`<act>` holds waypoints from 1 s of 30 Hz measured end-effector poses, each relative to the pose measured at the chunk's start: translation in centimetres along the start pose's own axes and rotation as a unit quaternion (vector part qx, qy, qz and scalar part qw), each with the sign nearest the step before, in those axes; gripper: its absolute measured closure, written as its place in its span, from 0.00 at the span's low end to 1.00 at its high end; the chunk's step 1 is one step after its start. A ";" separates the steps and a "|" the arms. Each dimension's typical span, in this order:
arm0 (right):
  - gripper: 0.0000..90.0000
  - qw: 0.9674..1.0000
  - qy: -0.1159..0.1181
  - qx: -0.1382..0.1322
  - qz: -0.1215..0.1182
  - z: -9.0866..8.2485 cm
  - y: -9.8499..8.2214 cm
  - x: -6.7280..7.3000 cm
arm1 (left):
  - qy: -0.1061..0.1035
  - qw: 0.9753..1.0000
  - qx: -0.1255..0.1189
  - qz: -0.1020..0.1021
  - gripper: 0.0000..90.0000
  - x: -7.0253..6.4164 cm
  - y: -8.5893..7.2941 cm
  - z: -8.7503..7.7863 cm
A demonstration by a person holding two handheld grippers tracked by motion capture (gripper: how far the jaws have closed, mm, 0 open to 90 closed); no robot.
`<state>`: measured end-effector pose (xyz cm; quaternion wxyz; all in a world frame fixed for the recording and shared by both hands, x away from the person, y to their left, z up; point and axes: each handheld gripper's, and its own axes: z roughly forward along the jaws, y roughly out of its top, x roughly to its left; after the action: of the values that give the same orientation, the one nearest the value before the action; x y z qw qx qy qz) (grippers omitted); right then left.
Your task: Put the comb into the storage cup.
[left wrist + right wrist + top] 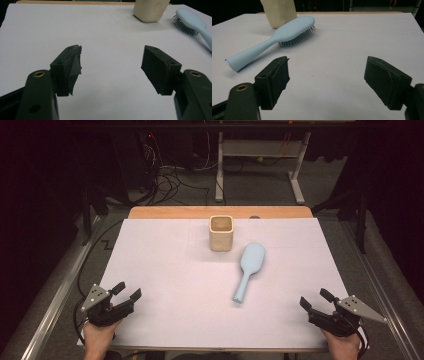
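A light blue hairbrush [249,269] lies bristles down on the white table cover [175,285], right of centre, its handle toward the near edge. Behind it stands a beige square cup [220,233], upright and open at the top. My left gripper [126,292] rests at the near left corner, jaws open with nothing between them. My right gripper [315,300] sits at the near right corner, also open and holding nothing. In the right gripper view the hairbrush [277,37] lies ahead to the left with the cup [279,12] behind it. In the left gripper view the cup [149,10] and hairbrush [192,23] sit far ahead to the right.
A wooden table edge [220,212] shows beyond the white cover. Metal rails [55,295] run along both sides of the table. Cables and a desk frame [260,165] stand on the floor behind.
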<state>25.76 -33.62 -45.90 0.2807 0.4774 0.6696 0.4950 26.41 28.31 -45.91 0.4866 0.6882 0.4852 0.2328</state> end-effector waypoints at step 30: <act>0.18 0.999 0.033 -0.018 0.013 -0.2 0.6 0.6 | 0.000 1.000 0.000 0.011 0.36 -0.4 0.1 0.2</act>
<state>25.63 -33.15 -45.20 0.2607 0.4643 0.6633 0.5258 26.42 27.91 -45.86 0.4841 0.6935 0.4778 0.2375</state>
